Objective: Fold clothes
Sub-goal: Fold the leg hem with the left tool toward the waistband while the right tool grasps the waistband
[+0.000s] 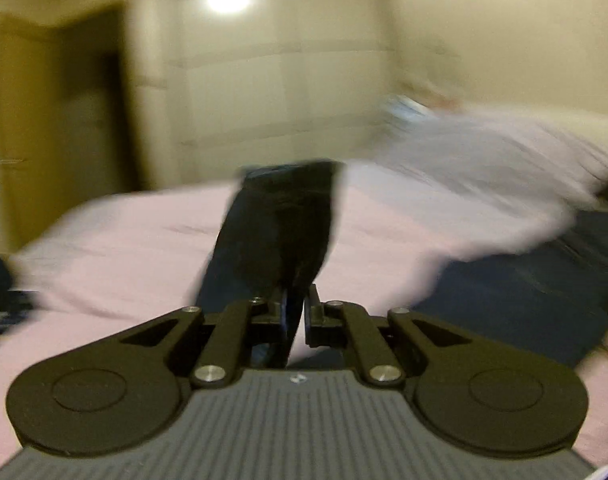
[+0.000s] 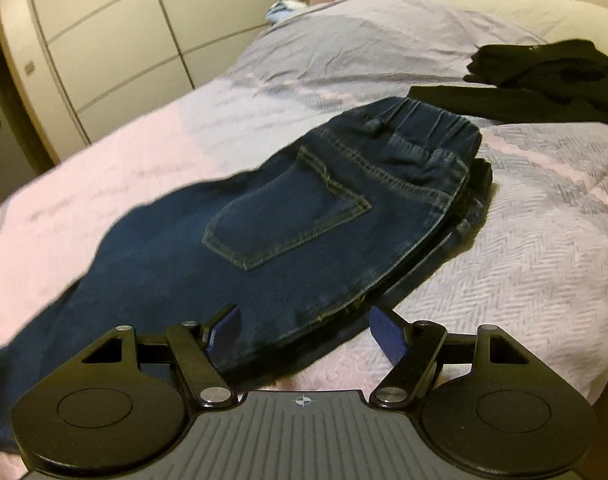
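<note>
Item one: the left gripper (image 1: 295, 312). Its jaws were pressed together on a strip of dark blue denim, a leg end of the jeans (image 1: 279, 232), which was seen rising from between the pads and standing up ahead of them. The left wrist view was heavily blurred, so finer detail of the cloth could not be made out. More dark denim was seen low and to the right of this gripper, lying on the bedcover (image 1: 123, 248).

Item two: the right gripper (image 2: 304, 332). Its jaws were spread wide, and the blue pads (image 2: 388, 334) were seen well apart. The lower part of the jeans lay between and just ahead of them; whether the pads touched the cloth could not be told.

Item three: the jeans (image 2: 287, 208). They were laid on the bed directly ahead of the right gripper, back pocket (image 2: 287, 224) upward, with the elastic waistband (image 2: 424, 128) at the end farthest from it and to the right. A second layer of denim was seen beneath the right edge.

Item four: a black garment (image 2: 544, 84), heaped beyond the waistband, far right of the right gripper, apart from the jeans.

Item five: the bedcover (image 2: 524, 240), pale pink and lilac, herringbone-textured, beneath all the clothes.

Item six: a panelled wardrobe (image 2: 115, 40), set beyond the bed, upper left of the right gripper.
</note>
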Available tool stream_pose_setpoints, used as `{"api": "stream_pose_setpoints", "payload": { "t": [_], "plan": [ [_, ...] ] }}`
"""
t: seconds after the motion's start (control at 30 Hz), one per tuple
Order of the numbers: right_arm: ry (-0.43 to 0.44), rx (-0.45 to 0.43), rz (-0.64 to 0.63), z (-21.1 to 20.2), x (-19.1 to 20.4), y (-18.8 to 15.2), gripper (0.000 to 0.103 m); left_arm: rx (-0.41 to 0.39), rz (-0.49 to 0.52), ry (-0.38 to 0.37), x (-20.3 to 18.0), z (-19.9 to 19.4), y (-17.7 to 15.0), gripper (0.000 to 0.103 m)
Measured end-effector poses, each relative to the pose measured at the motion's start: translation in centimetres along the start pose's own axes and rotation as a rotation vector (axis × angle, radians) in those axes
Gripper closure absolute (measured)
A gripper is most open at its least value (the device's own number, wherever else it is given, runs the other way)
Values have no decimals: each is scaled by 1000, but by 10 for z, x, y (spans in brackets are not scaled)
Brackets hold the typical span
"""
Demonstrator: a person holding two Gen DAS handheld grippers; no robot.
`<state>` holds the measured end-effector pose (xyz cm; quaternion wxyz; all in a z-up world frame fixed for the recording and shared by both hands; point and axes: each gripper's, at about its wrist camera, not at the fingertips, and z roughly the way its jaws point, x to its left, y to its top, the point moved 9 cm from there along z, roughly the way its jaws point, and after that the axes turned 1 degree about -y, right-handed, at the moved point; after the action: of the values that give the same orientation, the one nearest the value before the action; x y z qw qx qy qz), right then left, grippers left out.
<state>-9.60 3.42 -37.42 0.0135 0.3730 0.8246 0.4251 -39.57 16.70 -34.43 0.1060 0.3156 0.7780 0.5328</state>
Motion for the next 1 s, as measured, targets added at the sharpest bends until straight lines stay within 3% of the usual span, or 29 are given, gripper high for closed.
{"api": "stream_pose_setpoints", "payload": {
  "t": [0.07, 0.1, 0.17, 0.23, 0.37, 0.53, 0.63, 0.8, 0.83, 0.9, 0.93, 1.0],
  "plan": [
    [64, -5, 40, -1, 5, 1, 29, 124, 67, -61, -42, 31, -35, 95],
    [101, 0, 63, -2, 8, 2, 29, 168, 83, -52, -52, 40, -50, 95],
    [200, 27, 123, -3, 17, 1, 29, 148, 95, -36, -56, 37, -59, 94],
    [293, 46, 177, -3, 25, 2, 29, 170, 70, -74, -50, 29, -56, 85],
    [451, 116, 263, 4, 51, -1, 29, 180, -4, -157, -30, 1, -43, 80],
    [635, 327, 377, 20, 105, -25, 29, 191, -165, -113, 19, -27, -47, 80],
    [640, 420, 388, 35, 131, -40, 38, 190, -293, -95, 51, -38, -50, 80],
    [565, 405, 333, 56, 157, -45, 39, 192, -388, -77, 81, -48, -60, 82],
    [555, 394, 312, 58, 162, -43, 44, 190, -394, -79, 84, -48, -61, 82],
    [521, 363, 248, 63, 172, -41, 67, 183, -404, -88, 86, -49, -62, 82],
    [500, 342, 199, 65, 176, -41, 86, 180, -410, -93, 86, -49, -62, 82],
    [532, 249, 98, 55, 189, -32, 88, 161, -418, -106, 85, -51, -57, 83]
  ]
}}
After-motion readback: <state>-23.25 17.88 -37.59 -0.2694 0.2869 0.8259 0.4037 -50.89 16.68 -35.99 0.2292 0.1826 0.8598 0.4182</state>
